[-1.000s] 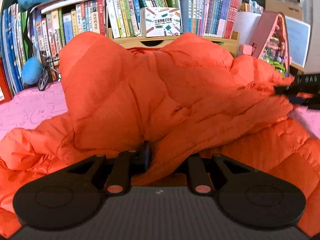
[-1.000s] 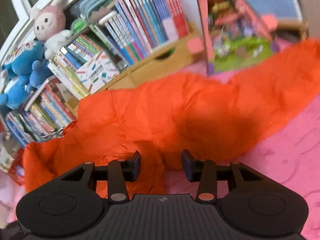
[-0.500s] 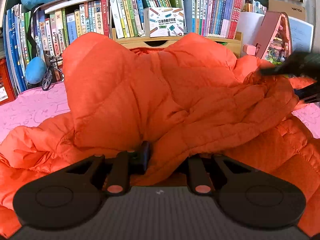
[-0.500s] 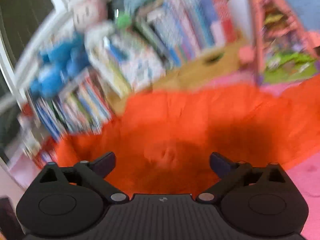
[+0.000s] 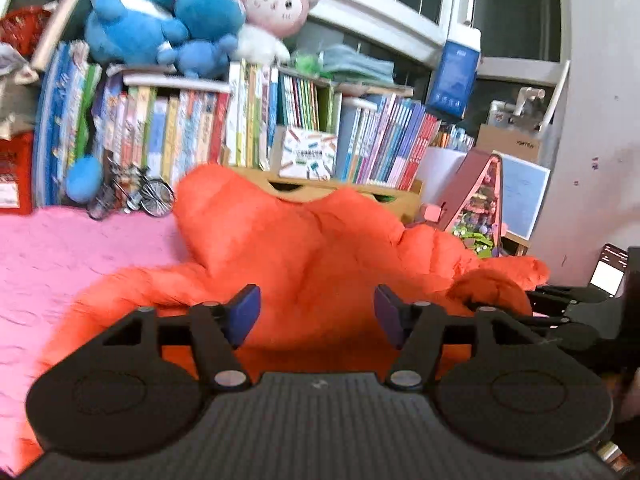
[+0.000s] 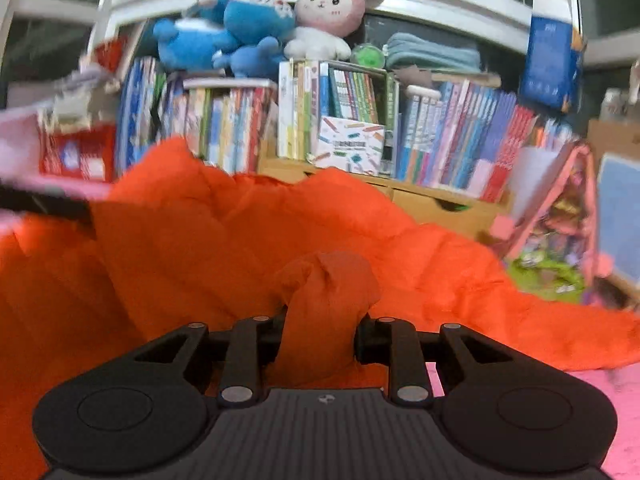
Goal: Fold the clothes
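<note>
Since a second ago my left claw (image 5: pixel 317 316) has let go of the orange jacket (image 5: pixel 312 256) and pulled back, its jaws opening with nothing pinched between them, the jacket lying heaped just ahead on the pink bedspread (image 5: pixel 60 248) below the bookshelf (image 5: pixel 248 132). My right claw (image 6: pixel 320 340) now closes on a bunched fold of the jacket (image 6: pixel 240 240), and I see the cloth clamped between the jaws.

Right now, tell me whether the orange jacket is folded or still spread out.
Not folded: the orange jacket lies rumpled and heaped on the pink bedspread, and a bunched fold stands between the closing jaws of the right tool.
</note>
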Demonstrator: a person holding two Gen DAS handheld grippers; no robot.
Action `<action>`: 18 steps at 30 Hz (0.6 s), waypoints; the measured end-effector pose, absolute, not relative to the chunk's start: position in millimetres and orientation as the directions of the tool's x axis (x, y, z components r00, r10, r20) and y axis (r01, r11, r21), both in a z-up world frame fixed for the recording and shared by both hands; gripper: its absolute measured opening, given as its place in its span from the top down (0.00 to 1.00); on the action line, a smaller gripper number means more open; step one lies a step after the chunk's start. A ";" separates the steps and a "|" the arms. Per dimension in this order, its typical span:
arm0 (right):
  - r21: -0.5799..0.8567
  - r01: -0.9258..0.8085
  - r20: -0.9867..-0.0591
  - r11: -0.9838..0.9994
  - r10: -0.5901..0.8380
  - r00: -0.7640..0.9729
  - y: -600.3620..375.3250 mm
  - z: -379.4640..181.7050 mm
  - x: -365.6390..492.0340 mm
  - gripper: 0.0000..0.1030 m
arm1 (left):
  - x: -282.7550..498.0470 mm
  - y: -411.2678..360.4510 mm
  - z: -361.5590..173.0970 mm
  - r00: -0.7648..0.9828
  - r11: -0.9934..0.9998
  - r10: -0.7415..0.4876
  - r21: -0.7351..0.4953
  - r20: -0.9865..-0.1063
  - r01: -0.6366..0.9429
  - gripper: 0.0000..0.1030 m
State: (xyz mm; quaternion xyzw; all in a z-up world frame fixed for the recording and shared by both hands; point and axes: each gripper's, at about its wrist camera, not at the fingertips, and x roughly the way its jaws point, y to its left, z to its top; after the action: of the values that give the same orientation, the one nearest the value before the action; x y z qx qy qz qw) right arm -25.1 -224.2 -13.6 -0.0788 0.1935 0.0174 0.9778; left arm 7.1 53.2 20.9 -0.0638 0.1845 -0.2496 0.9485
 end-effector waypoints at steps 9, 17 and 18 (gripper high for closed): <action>-0.207 -0.148 -0.365 0.967 0.064 0.929 -183.8 -21.1 -53.8 0.62 | 28.1 -5.9 24.0 0.805 0.875 -0.460 -0.037 -0.374 0.483 0.38; -0.208 -0.239 -0.376 0.949 0.148 0.915 -182.3 -16.7 -87.7 0.51 | 75.5 -44.1 -26.8 0.763 0.893 -0.302 0.110 -0.571 0.436 0.36; -0.157 -0.269 -0.380 0.950 0.193 0.905 -190.5 -13.5 -90.9 0.50 | 76.3 -43.1 -27.6 0.762 0.892 -0.301 0.114 -0.573 0.437 0.36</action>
State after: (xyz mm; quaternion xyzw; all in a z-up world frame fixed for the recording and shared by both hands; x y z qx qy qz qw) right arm -90.9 -190.5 -13.5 -0.1033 0.1831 0.1191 0.9704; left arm 76.3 -43.1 -27.6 0.1211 0.2821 -0.1982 0.9308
